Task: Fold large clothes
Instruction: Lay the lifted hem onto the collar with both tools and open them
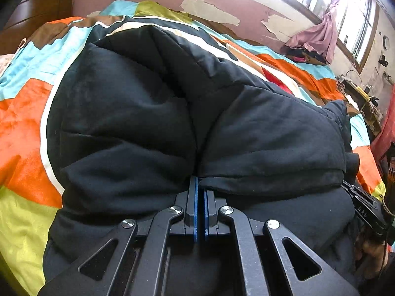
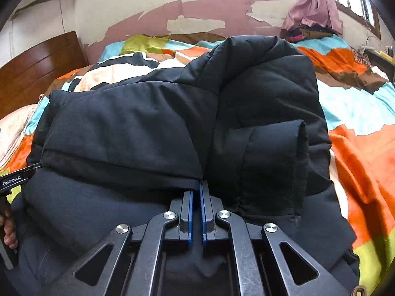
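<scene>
Garment: a black padded jacket (image 1: 138, 113) is seen lying on the bed, bulked up in thick folds; in the right wrist view (image 2: 128, 123) a folded layer is laid over a lower one, with a sleeve cuff (image 2: 293, 162) resting on the right part.

Left hand-held gripper: the left hand-held gripper (image 1: 200, 185) is seen with its blue-padded jaws drawn almost together, and the hem edge of the upper jacket layer is pinched between them at the tips.

Right hand-held gripper: the right hand-held gripper (image 2: 196, 190) is seen with its blue pads nearly closed, a narrow gap left lower down; the edge of the folded layer is gripped at the tips.

Relation of grippers: both are placed along the same near edge of the fold, apart from each other; each is glimpsed at the border of the other's view.

Bed: a bedspread (image 1: 27, 128) in orange, turquoise, yellow-green and brown blocks is spread beneath the jacket.

Background: a wall with peeling paint (image 2: 197, 12), a wooden headboard (image 2: 37, 66) and a pink curtain (image 1: 318, 34) by a window are visible.
</scene>
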The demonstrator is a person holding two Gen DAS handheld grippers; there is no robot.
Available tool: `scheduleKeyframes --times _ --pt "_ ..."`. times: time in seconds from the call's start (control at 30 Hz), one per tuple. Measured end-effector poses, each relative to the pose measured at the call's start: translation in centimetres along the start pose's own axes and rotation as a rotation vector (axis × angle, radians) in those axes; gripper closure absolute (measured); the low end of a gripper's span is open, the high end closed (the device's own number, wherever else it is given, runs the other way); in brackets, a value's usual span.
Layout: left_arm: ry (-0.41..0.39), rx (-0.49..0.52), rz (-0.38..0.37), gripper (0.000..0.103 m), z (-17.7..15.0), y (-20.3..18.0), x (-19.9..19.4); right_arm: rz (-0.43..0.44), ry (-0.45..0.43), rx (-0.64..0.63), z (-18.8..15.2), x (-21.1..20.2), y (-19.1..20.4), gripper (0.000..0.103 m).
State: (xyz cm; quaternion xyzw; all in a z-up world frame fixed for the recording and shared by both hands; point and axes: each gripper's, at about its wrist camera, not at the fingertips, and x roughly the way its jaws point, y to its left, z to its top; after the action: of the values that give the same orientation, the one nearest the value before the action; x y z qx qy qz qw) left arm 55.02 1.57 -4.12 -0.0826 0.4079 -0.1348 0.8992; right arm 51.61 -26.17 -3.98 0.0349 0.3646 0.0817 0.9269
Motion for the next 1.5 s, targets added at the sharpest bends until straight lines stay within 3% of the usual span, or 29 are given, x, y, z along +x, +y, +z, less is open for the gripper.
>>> scheduleKeyframes --times 0.13,0.2,0.27,0.3,0.33,0.37,0.43,0.53,0.6,0.67,0.8,0.87,0.93,0.97,1.03,1.1,1.23,1.5 --pt "0.016 0.011 -0.022 0.099 0.6 0.5 -1.4 0.053 -0.017 -0.005 0.3 -2.0 -1.0 0.096" --pt "0.039 0.018 -0.006 0.098 0.8 0.7 -2.5 0.075 -0.028 -0.009 0.5 -3.3 -1.4 0.091" --pt "0.045 0.029 0.018 0.097 0.5 0.8 -3.5 0.076 -0.061 -0.022 0.6 -4.8 -2.1 0.066" --pt "0.034 0.045 0.022 0.095 0.2 1.0 -4.4 0.069 -0.083 -0.028 0.6 -5.7 -2.5 0.06" --pt "0.02 0.055 0.024 0.091 0.1 1.0 -5.0 0.067 -0.098 -0.029 0.6 -6.3 -2.8 0.052" --pt "0.006 0.061 0.02 0.087 0.1 0.9 -5.4 0.069 -0.113 -0.027 0.7 -6.9 -3.2 0.051" --pt "-0.069 0.067 -0.001 0.065 0.7 0.3 -6.9 0.062 -0.141 -0.022 1.6 -7.4 -3.4 0.051" --pt "-0.161 0.079 -0.01 0.052 2.8 -1.4 -7.6 0.049 -0.175 -0.001 4.0 -7.2 -2.8 0.051" --pt "-0.174 0.106 -0.005 0.051 4.8 -3.3 -6.7 0.056 -0.199 0.028 5.8 -6.3 -2.1 0.041" --pt "-0.151 0.134 0.029 0.051 6.1 -4.6 -5.2 0.06 -0.212 0.039 7.1 -5.3 -1.3 0.039" --pt "-0.019 0.204 0.104 0.049 6.8 -6.2 0.2 0.053 -0.178 -0.011 7.9 -2.5 0.3 0.04" --pt "0.014 0.234 0.14 0.034 5.7 -5.9 2.3 0.016 -0.139 -0.058 7.4 -0.6 0.8 0.039" --pt "-0.039 0.23 0.148 0.013 4.6 -4.8 2.8 -0.036 -0.108 -0.107 6.4 1.1 0.9 0.03" --pt "-0.063 0.209 0.127 0.01 4.0 -3.9 3.1 -0.051 -0.108 -0.109 5.9 1.7 0.7 0.021" --pt "-0.084 0.151 0.06 0.002 3.1 -2.1 3.8 -0.016 -0.111 -0.055 5.1 2.8 -0.7 0.015" --pt "-0.124 0.12 0.03 0.001 2.7 -1.2 4.1 0.023 -0.094 -0.014 5.0 3.8 -1.5 0.01" --pt "-0.174 0.153 0.088 0.001 2.4 -2.1 4.7 0.007 -0.047 -0.012 5.3 5.7 -1.4 0.005" --pt "-0.199 0.132 0.054 0.001 2.1 -1.9 5.0 0.009 -0.029 0.002 5.5 6.8 -1.6 0.002"
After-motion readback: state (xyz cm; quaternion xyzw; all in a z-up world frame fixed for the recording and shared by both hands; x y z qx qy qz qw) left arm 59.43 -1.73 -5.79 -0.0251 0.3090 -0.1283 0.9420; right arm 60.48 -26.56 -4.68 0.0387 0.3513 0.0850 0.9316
